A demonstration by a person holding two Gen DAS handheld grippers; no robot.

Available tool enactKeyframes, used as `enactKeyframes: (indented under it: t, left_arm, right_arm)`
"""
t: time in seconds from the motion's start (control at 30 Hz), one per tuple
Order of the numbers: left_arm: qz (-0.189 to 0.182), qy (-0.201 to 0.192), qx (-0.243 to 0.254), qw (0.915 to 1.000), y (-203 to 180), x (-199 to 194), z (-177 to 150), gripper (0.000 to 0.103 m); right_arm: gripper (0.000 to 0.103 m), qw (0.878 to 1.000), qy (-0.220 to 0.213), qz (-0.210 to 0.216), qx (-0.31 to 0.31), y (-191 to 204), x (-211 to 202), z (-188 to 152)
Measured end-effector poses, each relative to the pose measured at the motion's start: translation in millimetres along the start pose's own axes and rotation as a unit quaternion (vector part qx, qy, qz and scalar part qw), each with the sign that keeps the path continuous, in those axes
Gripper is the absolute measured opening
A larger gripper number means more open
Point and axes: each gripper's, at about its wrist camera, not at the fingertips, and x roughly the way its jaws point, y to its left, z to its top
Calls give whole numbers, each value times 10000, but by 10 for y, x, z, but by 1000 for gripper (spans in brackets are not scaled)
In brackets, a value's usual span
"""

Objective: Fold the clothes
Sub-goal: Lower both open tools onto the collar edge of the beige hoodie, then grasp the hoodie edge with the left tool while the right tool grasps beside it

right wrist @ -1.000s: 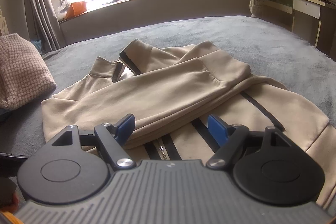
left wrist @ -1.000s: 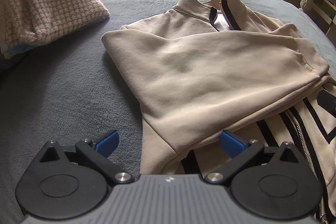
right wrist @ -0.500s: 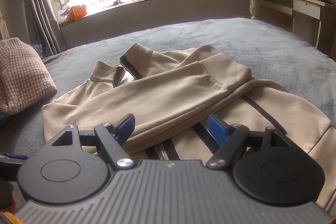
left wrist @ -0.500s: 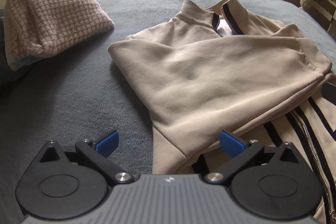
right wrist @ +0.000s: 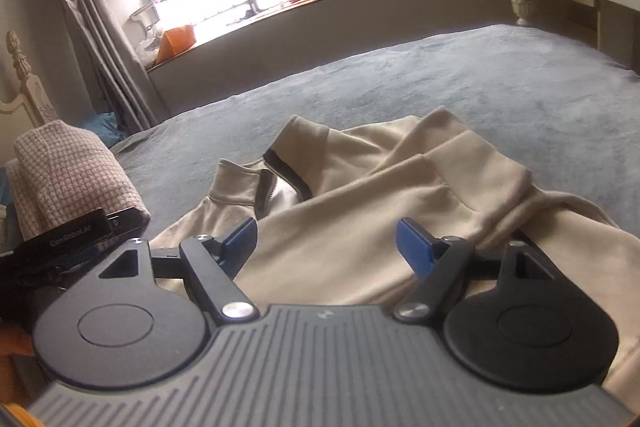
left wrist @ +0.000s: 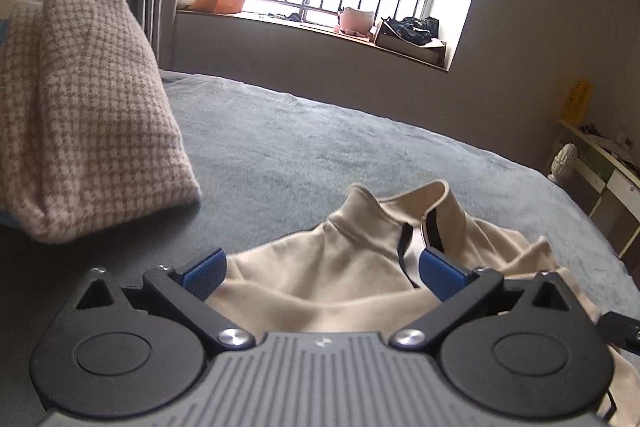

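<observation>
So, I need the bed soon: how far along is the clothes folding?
Partly done. A pink houndstooth knit already sits folded on the grey bedspread. The beige zip-up jacket has a sleeve folded across its front, collar open. Nothing is in hand: the left gripper and right gripper are both open and empty above it. Left: folding the jacket body into a compact stack.

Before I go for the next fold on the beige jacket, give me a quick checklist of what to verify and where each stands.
1. Left gripper open, nothing between the jaws: ok.
2. Right gripper open, nothing held: ok.
3. Beige jacket lying on the bed, sleeve folded across the front: ok.
4. Collar flat: not ok, it stands up.
5. Checked folded cloth clear of the jacket: ok.
6. Jacket hem smooth: cannot tell, hidden behind the grippers.
</observation>
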Motion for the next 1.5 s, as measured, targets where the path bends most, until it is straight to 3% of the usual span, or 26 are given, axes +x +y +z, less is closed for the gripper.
enactKeyframes:
  t: [0.13, 0.43, 0.53, 0.6, 0.67, 0.83, 0.87, 0.93, 1.0, 1.07, 1.27, 1.5]
  left_arm:
    - [37, 207, -273, 9994, -12, 561, 186, 102]
    - [-266, 665, -679, 9951, -76, 1476, 361, 92]
    - [-306, 776, -693, 9941, -113, 1679, 354, 85]
    - [-339, 882, -741, 9928, -120, 1803, 343, 70]
    - [-378, 966, -776, 9916, -131, 1915, 333, 64]
    - [-307, 924, -645, 9932, -234, 2052, 305, 50]
    - [-264, 906, -609, 9937, -255, 2065, 300, 44]
    - [-229, 921, -579, 9938, -289, 2083, 296, 33]
    - [-182, 931, -579, 9938, -318, 2076, 302, 22]
    - [-149, 888, -530, 9945, -356, 2024, 321, 14]
    - [-402, 432, -228, 9980, -516, 1547, 418, 9]
    - [-1129, -53, 397, 9928, -738, 543, 323, 9]
  right_arm:
    - [78, 9981, 430, 428, 144, 76, 564, 522]
    - [81, 9930, 1068, 425, 287, 328, 1930, 1364]
    - [82, 9889, 1383, 293, 462, 332, 2380, 1470]
    - [82, 9865, 1542, 95, 540, 323, 2630, 1490]
    - [82, 9844, 1664, -75, 566, 309, 2834, 1481]
    - [80, 9762, 2127, -323, 293, 345, 3196, 1402]
    - [78, 9761, 2139, -322, 201, 368, 3222, 1383]
    - [64, 9762, 2138, -354, -31, 426, 3249, 1342]
    - [34, 9748, 2162, -451, -316, 464, 3258, 1309]
    - [15, 9763, 2095, -389, -378, 458, 3179, 1301]
    - [10, 9843, 1705, -39, -465, 358, 2676, 1401]
    - [10, 9942, 968, 473, 1, -47, 1510, 1305]
